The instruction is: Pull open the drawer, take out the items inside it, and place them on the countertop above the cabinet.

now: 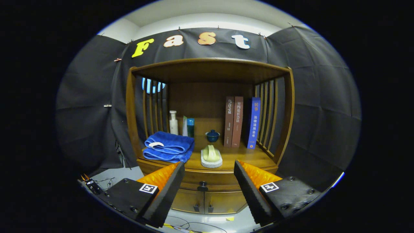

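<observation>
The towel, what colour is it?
Blue towel, clearest in the gripper view, beyond the open jaws.

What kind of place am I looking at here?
Probably a staged recording booth, not a real home: black cloth hangs behind a wooden cabinet holding a blue towel and books. The gripper hangs open before the shut drawer.

Even, moderately bright light falls from above; the wooden cabinet's upper shelf (207, 69) shades its back panel beyond the fingers. Focus is sharp throughout. Fisheye distortion bows the cabinet's posts and the wall outward.
</observation>
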Action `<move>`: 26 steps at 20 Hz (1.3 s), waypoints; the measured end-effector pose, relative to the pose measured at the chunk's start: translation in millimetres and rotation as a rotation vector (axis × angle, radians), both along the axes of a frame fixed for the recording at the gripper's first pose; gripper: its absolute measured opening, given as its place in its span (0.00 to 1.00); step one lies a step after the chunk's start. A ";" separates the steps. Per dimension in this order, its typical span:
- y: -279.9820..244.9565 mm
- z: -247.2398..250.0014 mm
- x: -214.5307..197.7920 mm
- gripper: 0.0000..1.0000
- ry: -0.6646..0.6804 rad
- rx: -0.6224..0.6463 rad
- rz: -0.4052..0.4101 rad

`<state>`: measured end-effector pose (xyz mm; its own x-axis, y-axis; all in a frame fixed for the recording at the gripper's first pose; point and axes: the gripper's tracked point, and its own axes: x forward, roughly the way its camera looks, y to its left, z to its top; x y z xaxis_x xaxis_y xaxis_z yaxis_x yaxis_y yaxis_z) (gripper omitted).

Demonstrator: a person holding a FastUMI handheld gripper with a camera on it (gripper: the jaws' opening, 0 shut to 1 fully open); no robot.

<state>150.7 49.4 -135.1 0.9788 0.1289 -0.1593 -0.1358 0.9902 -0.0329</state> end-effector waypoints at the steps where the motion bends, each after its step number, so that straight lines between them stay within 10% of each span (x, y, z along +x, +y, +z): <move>1: 5.5 5.5 -4.0 0.99 0.000 0.008 0.008; 26: 41.2 36.9 -16.0 1.00 -0.026 0.081 0.071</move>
